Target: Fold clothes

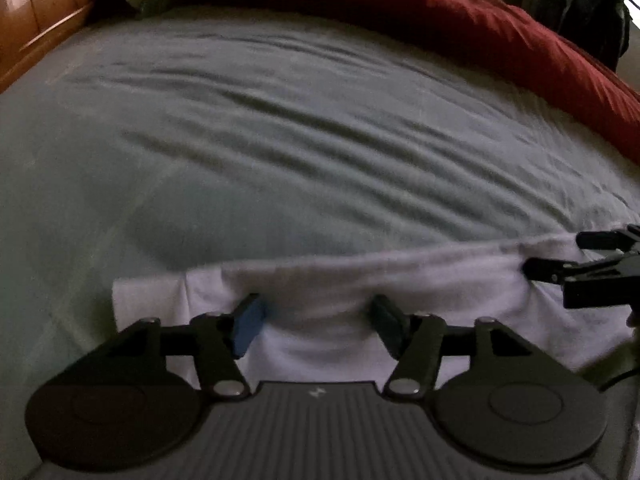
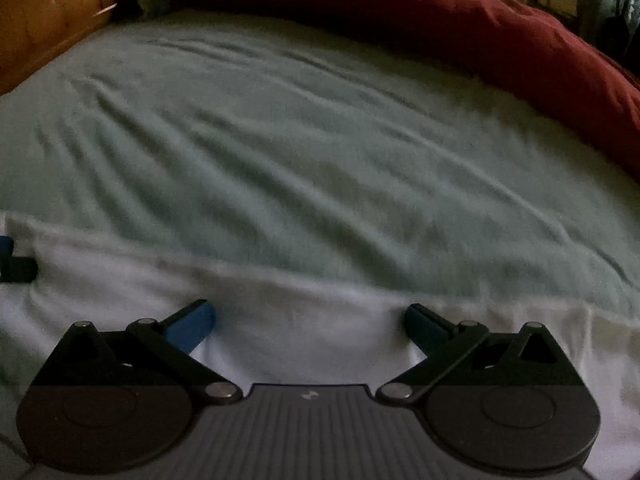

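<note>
A white garment (image 1: 320,280) lies flat on the near part of a bed with a pale green sheet (image 1: 280,128). My left gripper (image 1: 316,320) is open, its blue-padded fingers apart just above the garment's upper edge near the left sleeve (image 1: 148,300). My right gripper (image 2: 308,328) is open over the same white garment (image 2: 304,344), fingers wide apart, nothing between them. The right gripper also shows at the right edge of the left wrist view (image 1: 560,256). The left gripper's fingertips (image 2: 16,264) show at the left edge of the right wrist view.
A red duvet (image 1: 440,12) is bunched along the far and right side of the bed. A wooden headboard or cabinet (image 1: 36,12) stands at the far left. Dark clothes hang at the far right (image 1: 592,8).
</note>
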`<state>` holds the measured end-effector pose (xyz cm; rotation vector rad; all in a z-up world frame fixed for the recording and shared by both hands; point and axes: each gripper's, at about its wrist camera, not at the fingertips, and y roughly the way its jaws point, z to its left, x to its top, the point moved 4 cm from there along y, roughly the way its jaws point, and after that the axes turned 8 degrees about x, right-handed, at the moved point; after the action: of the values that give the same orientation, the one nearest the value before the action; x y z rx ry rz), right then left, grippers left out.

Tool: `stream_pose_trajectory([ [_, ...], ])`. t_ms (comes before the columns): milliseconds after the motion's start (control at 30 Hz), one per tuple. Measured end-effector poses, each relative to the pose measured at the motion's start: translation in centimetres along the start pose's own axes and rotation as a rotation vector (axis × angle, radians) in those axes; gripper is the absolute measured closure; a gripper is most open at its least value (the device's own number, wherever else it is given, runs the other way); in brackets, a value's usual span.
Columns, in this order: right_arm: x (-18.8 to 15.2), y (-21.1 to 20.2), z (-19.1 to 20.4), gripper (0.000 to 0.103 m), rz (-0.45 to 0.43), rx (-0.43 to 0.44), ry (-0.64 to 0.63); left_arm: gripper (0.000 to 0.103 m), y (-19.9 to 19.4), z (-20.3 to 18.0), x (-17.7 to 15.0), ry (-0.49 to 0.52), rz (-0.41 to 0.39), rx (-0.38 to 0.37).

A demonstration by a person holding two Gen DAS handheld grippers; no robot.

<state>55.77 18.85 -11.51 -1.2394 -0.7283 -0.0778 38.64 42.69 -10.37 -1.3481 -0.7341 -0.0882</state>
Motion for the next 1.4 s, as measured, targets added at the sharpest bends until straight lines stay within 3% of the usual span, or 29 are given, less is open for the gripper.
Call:
stream_pose_trajectory([
  [167, 1.4, -1.9, -0.2, 0.000, 0.004, 0.051, 0.015, 0.044, -2.6, 0.7, 0.9, -0.009, -0.056, -0.058],
  [300, -0.7, -4.9, 2.0, 0.000, 0.026, 0.118, 0.014, 0.043, -3.7, 0.6, -0.8, 0.033, 0.004, -0.120],
  [433, -2.9, -2.8, 4.8, 0.000, 0.082, 0.123, -0.025, 0.041, -1.2, 0.6, -2.6, 0.071, 0.050, -0.074],
  [533, -1.6, -0.9, 6.3, 0.000, 0.018, 0.105, -0.049, 0.038, -0.4, 1.4, -1.5, 0.048, -0.003, -0.033],
  [600, -0.3, -0.2, 7.0, 0.000, -0.013, 0.129, -0.040, 0.043, -1.0, 1.8, -0.5, 0.027, -0.021, -0.035],
  [733, -0.3, -3.9, 7.3, 0.000, -0.057, 0.217, -0.006, 0.044, -2.7, 2.5, 1.5, -0.016, -0.047, -0.052],
  [867, -4.0, -10.0, 4.9, 0.000, -0.120, 0.095, 0.040, 0.043, -4.0, 0.8, 1.5, 0.018, -0.040, -0.111],
  [1033, -10.2, -14.1, -0.1, 0.000, -0.064, -0.162, 0.171, 0.043, -4.3, -3.2, 0.9, 0.100, -0.028, -0.191],
  [1133, -12.3, -13.9, -1.8, 0.000, -0.045, -0.137, 0.298, 0.042, -4.4, -5.1, 0.7, 0.125, -0.023, -0.222],
  [1267, -13.1, -11.3, 0.2, 0.000, 0.014, 0.013, 0.388, 0.042, -4.2, -6.7, 0.7, 0.141, 0.009, -0.249],
  [1400, -14.1, -12.3, 2.8, 0.000, 0.034, 0.066, 0.370, 0.042, -4.9, -8.4, 1.0, 0.192, 0.016, -0.297],
])
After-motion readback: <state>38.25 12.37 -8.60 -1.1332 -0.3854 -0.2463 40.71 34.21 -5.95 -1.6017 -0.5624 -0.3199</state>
